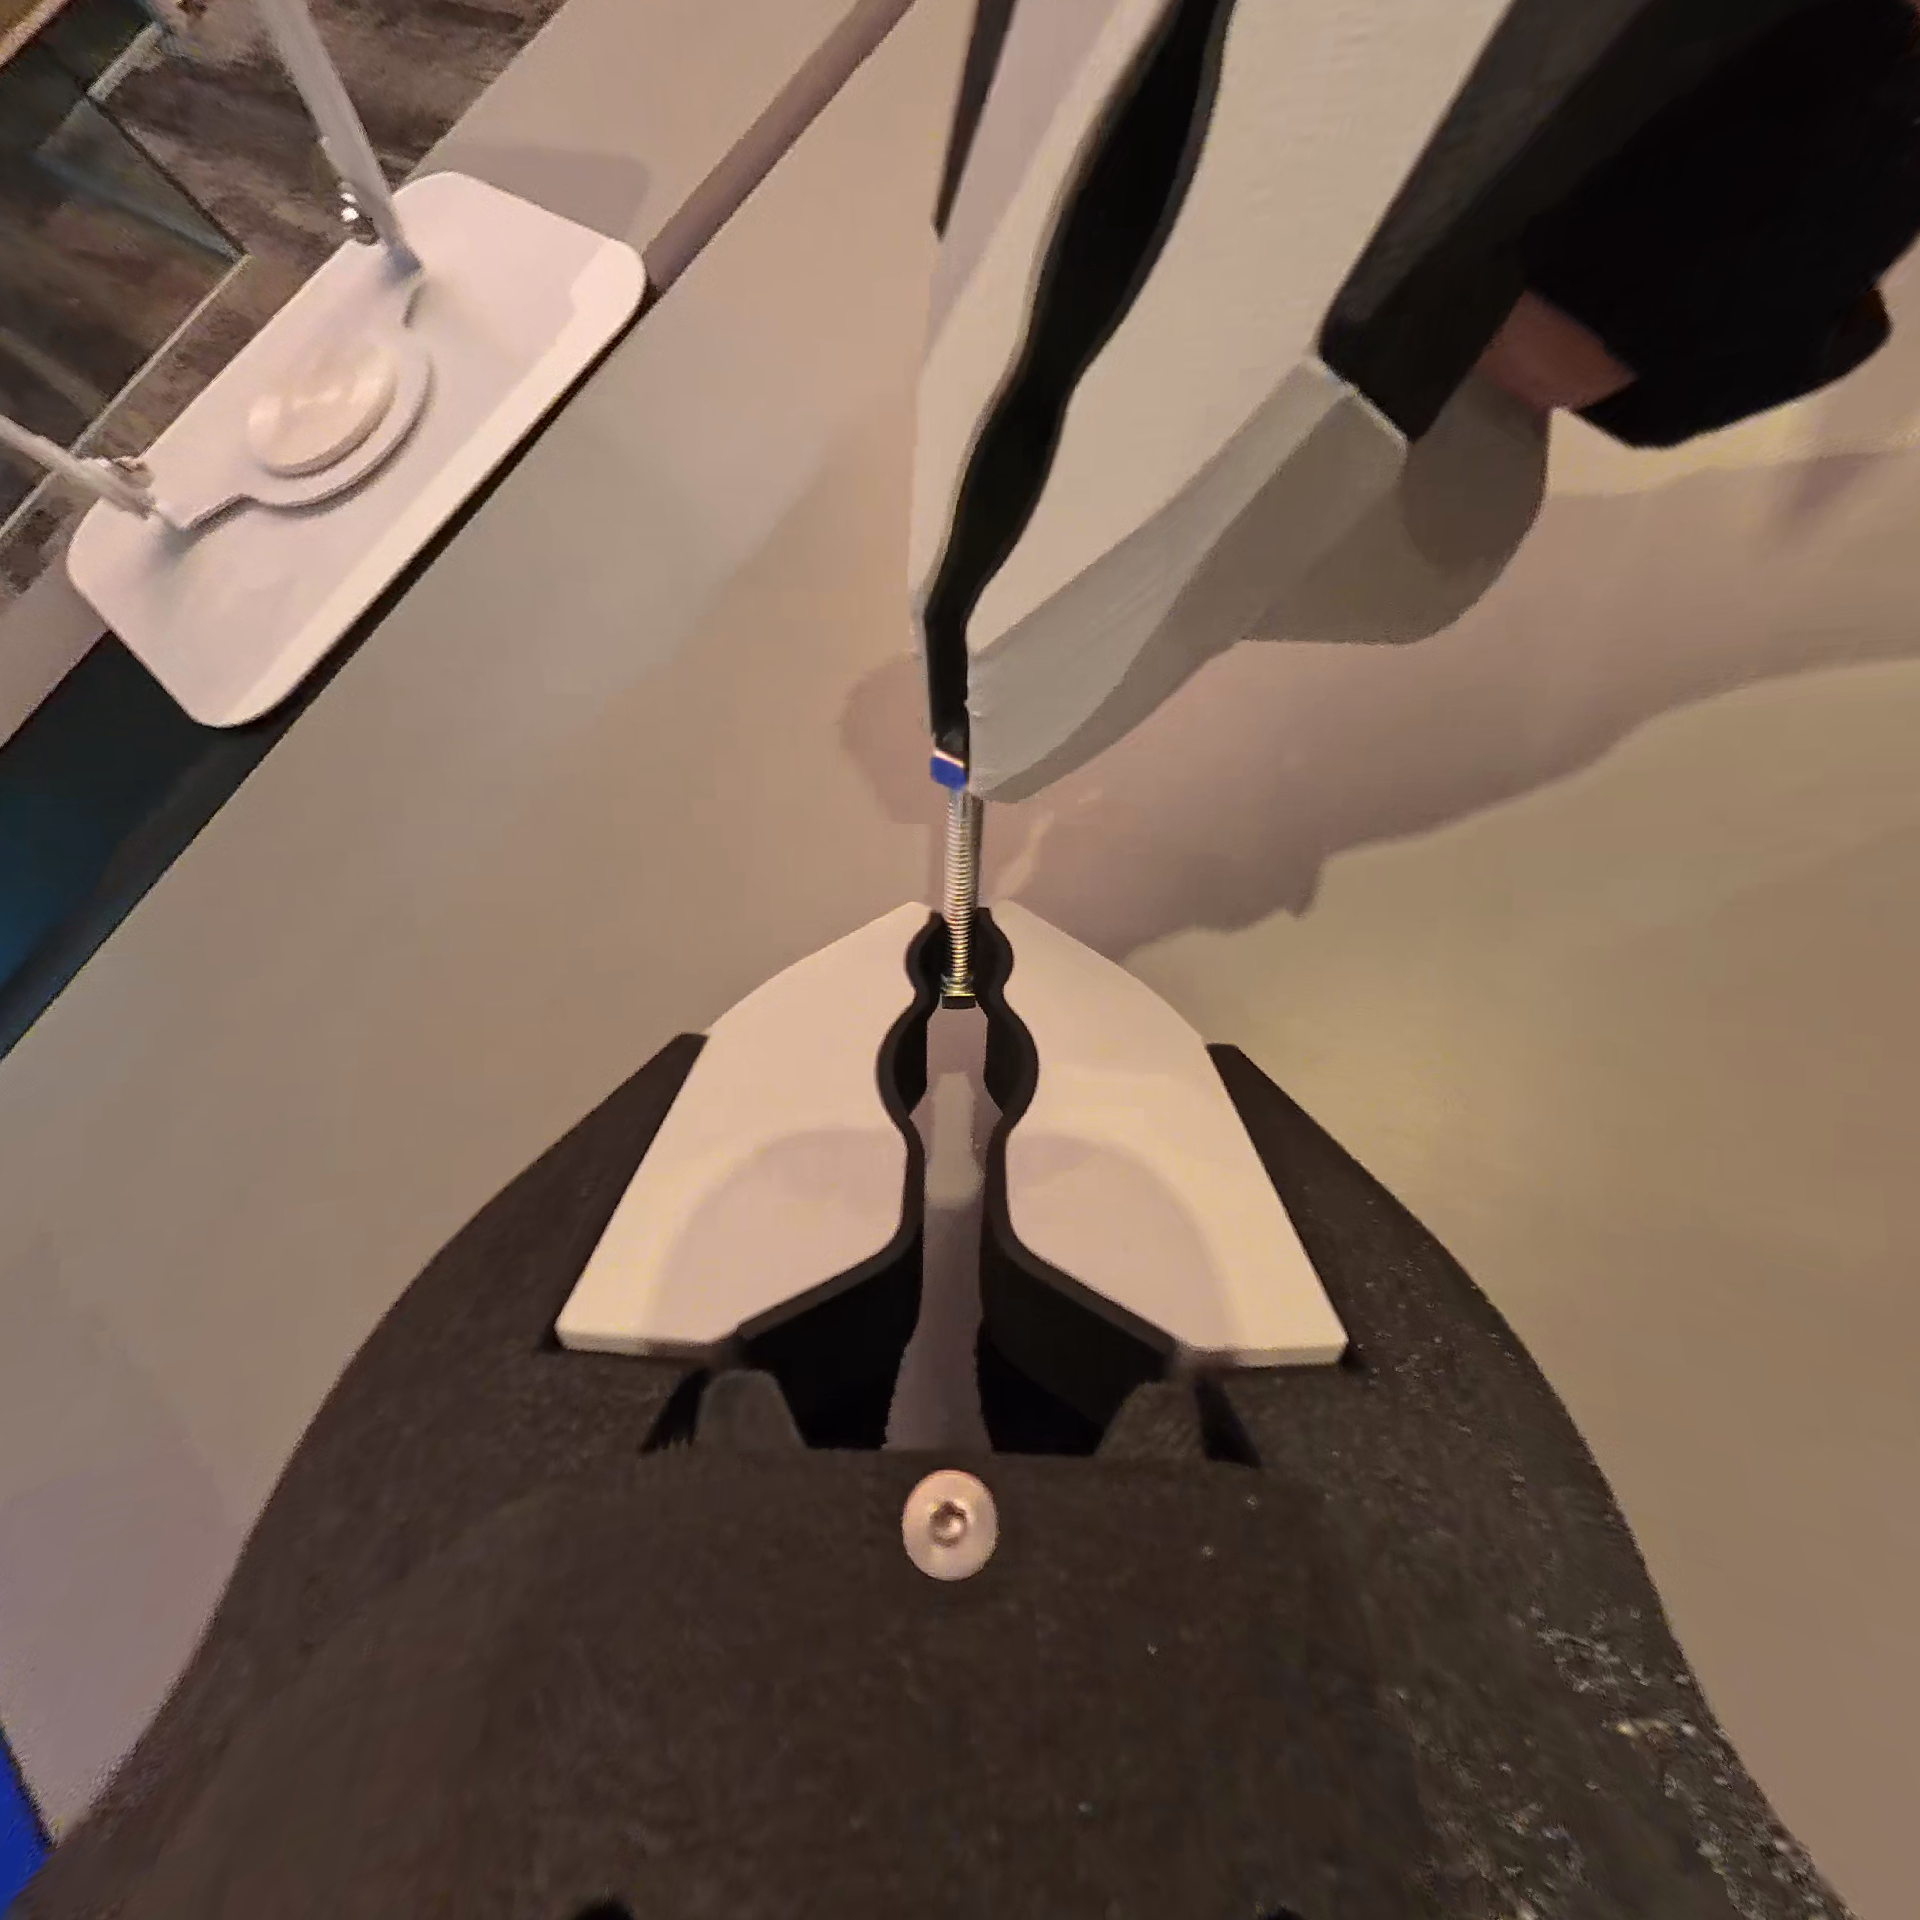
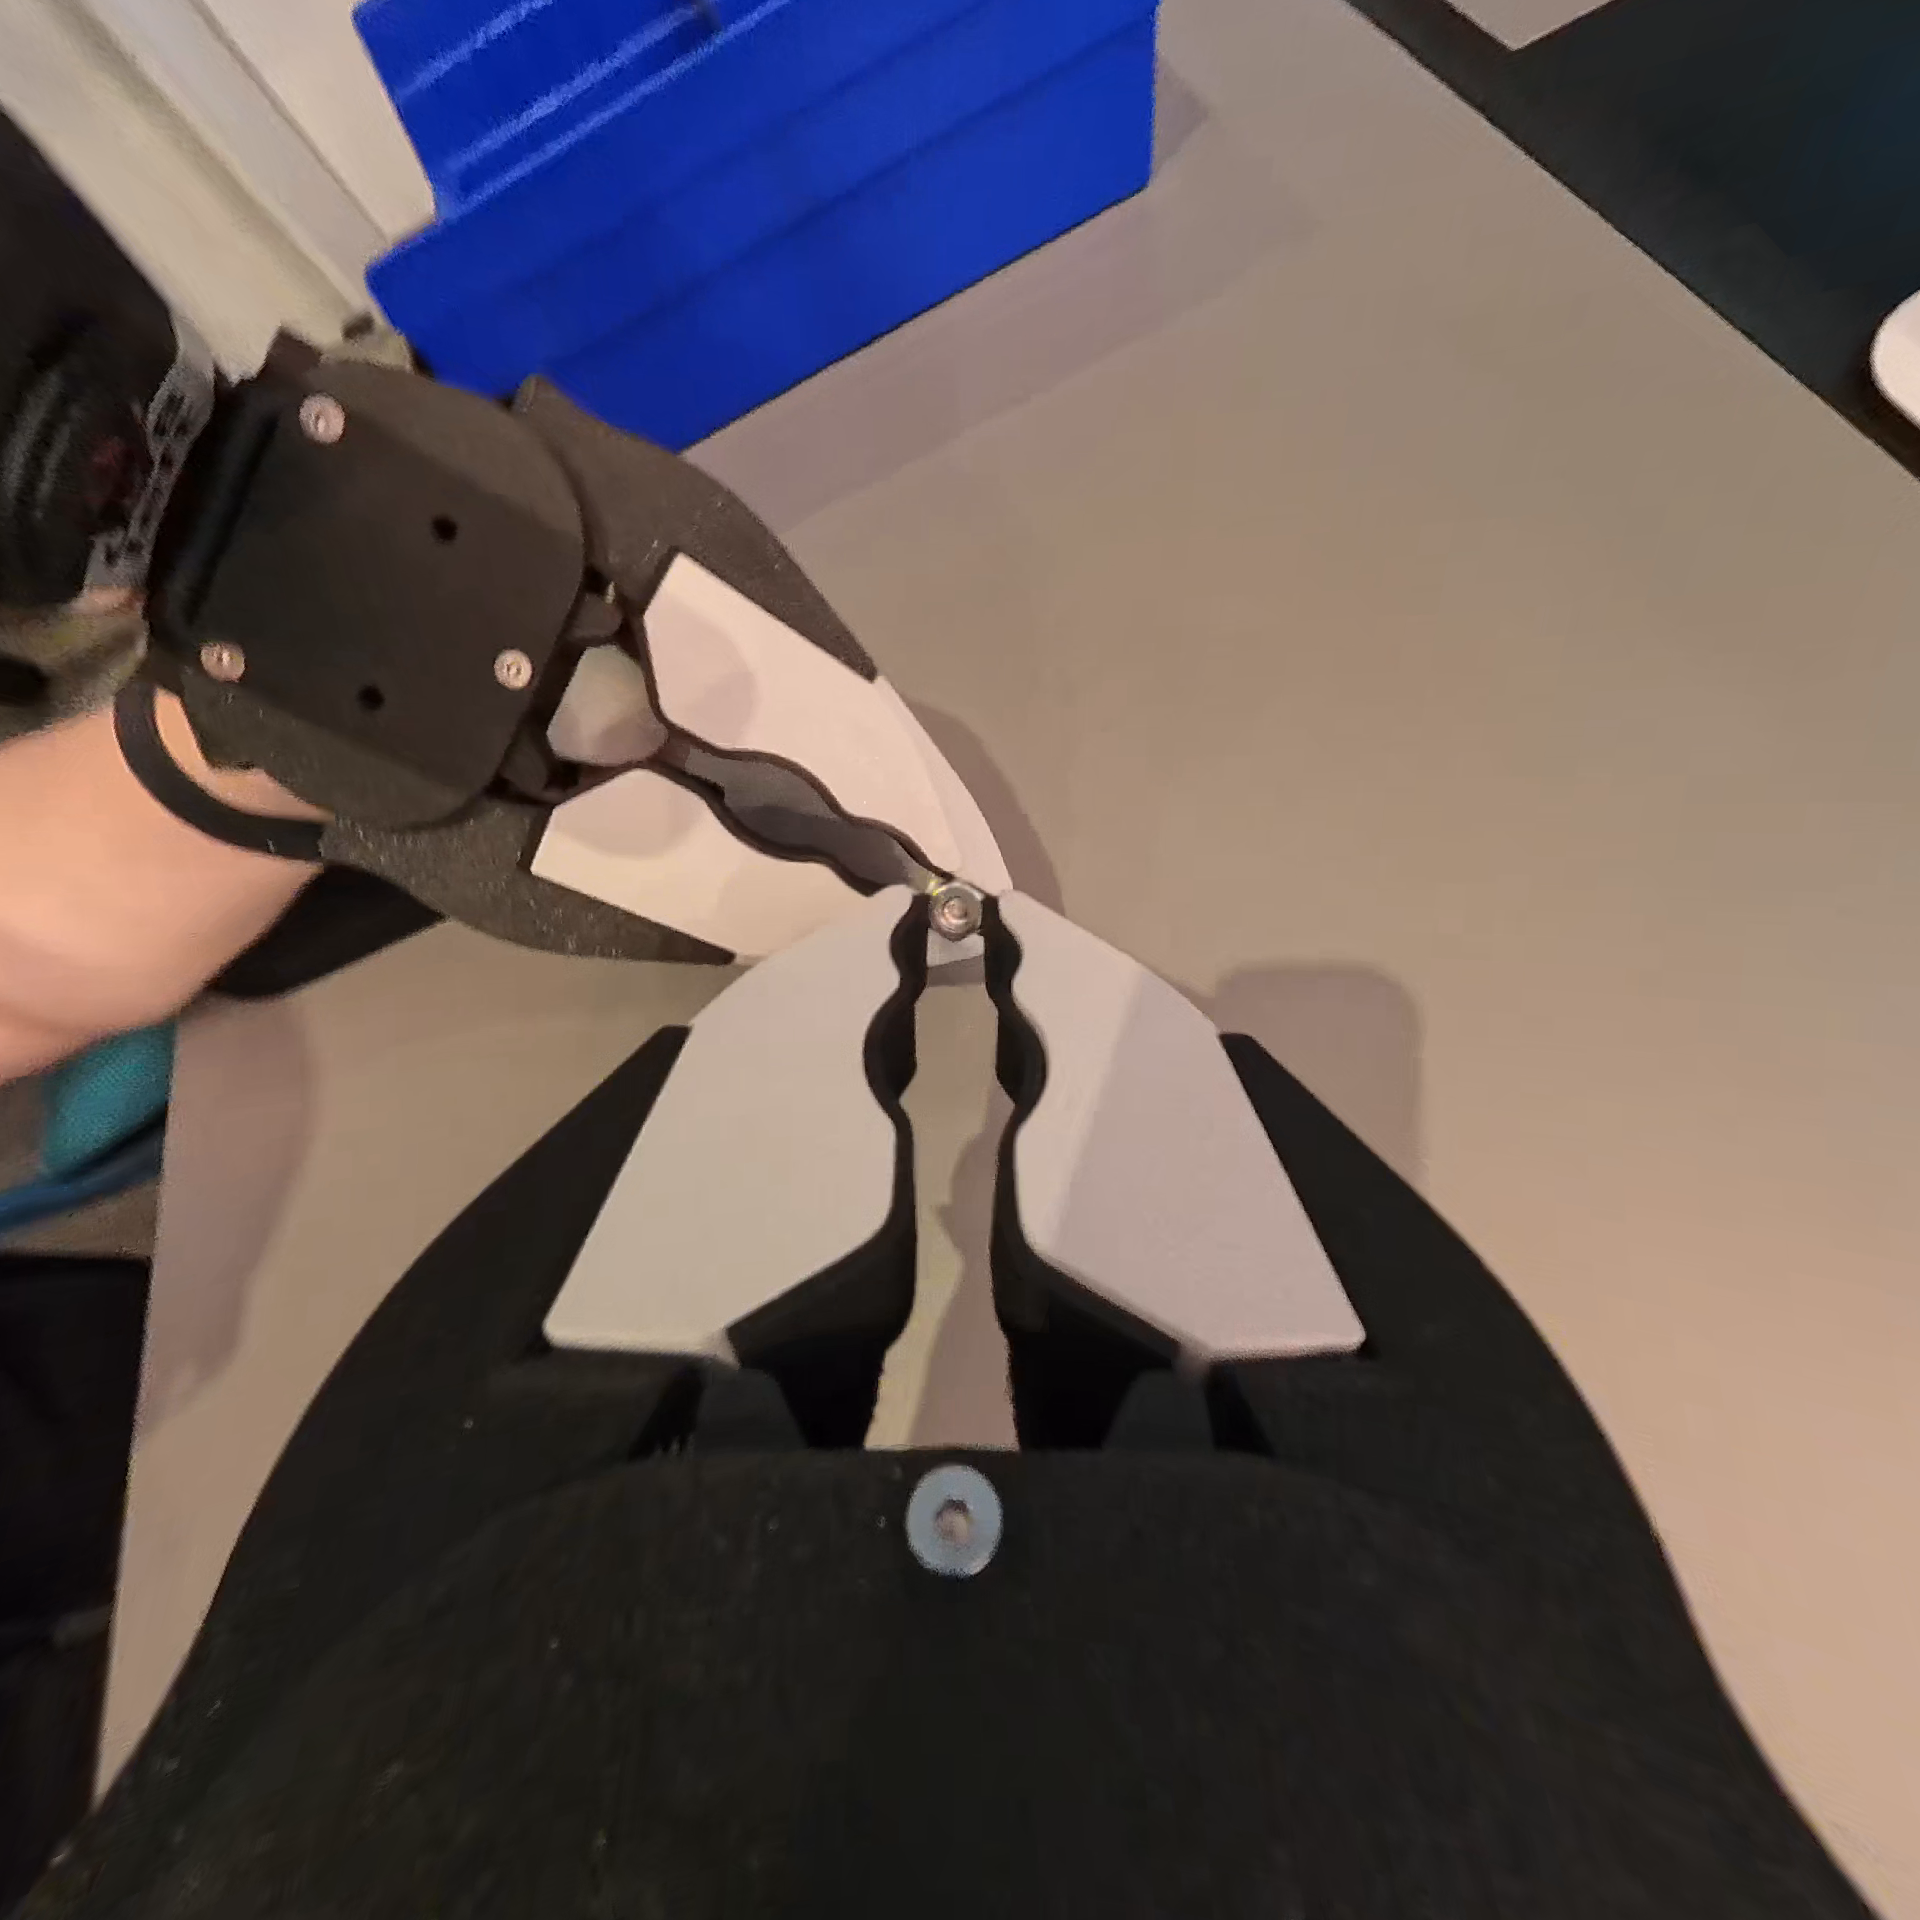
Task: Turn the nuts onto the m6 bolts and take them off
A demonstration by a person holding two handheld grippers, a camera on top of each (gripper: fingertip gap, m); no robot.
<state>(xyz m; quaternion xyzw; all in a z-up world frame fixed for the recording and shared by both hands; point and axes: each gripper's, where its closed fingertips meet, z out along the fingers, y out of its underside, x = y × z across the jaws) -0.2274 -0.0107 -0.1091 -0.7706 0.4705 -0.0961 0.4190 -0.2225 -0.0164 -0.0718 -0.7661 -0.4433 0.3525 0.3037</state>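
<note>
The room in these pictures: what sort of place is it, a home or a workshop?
Probably a lab or workshop bench, not a home. A plain grey table carries a blue plastic bin and a white lamp base, and two handheld tools meet over it on a small bolt.

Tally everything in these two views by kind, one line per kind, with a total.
Grippers: 2, left gripper and right gripper
Bolts: 1, bolt
Nuts: 1, nut
Blue bins: 1, blue bin
White lamp bases: 1, lamp base
Tables: 1, table
Total: 7
</note>
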